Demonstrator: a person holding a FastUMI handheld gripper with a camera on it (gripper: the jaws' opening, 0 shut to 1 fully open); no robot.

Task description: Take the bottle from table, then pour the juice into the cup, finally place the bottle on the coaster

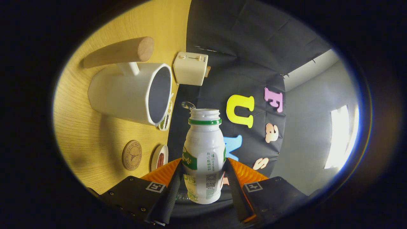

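Presently: gripper [203, 173], fingers closed against both sides of an uncapped white bottle [203, 159] held between them. White cup [133, 92] with wooden handle and round coaster [131, 155] rest on the wooden table [82, 133] beyond; cream toaster [190, 68] behind the cup.

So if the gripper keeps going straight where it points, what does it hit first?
Probably nothing close. The gripper, shut on the bottle, points past the cup toward the black cloth wall; depth is unclear.

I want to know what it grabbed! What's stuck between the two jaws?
In the gripper view, the bottle stands between the jaws of the gripper, both pressing its sides, cap off.
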